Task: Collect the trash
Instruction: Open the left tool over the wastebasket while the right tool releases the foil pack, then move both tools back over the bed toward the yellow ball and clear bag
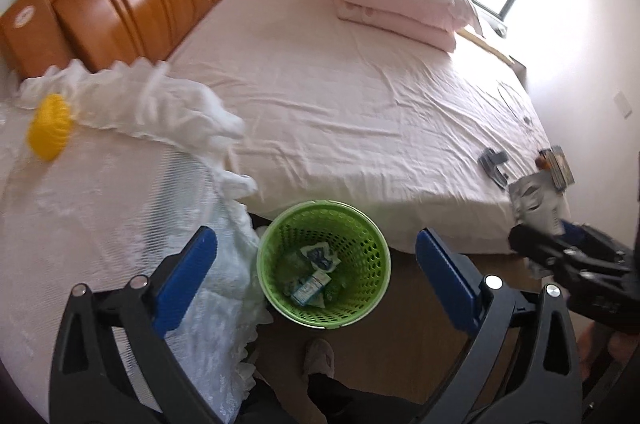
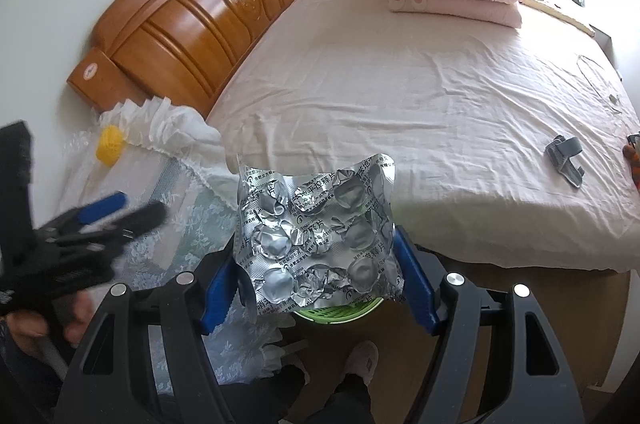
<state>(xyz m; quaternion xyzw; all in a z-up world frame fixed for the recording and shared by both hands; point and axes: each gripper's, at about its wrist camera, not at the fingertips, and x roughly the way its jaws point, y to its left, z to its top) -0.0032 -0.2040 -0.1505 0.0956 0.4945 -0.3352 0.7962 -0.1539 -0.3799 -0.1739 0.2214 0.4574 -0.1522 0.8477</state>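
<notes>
**Foil blister sheet held over the bin**

The right gripper point(image 2: 318, 274) pinches a crumpled silver blister sheet point(image 2: 316, 224) between its blue fingers point(image 2: 416, 288), each pad pressed against one side edge of the foil. The sheet hangs above the green basket point(image 1: 378, 256), whose rim peeks out just beneath it. The left gripper point(image 1: 316, 260) holds nothing, its blue fingers point(image 1: 186, 276) spread wide around the basket opening. Cartons and wrappers point(image 1: 312, 276) lie inside the basket, beside the bed point(image 1: 360, 96).
</notes>
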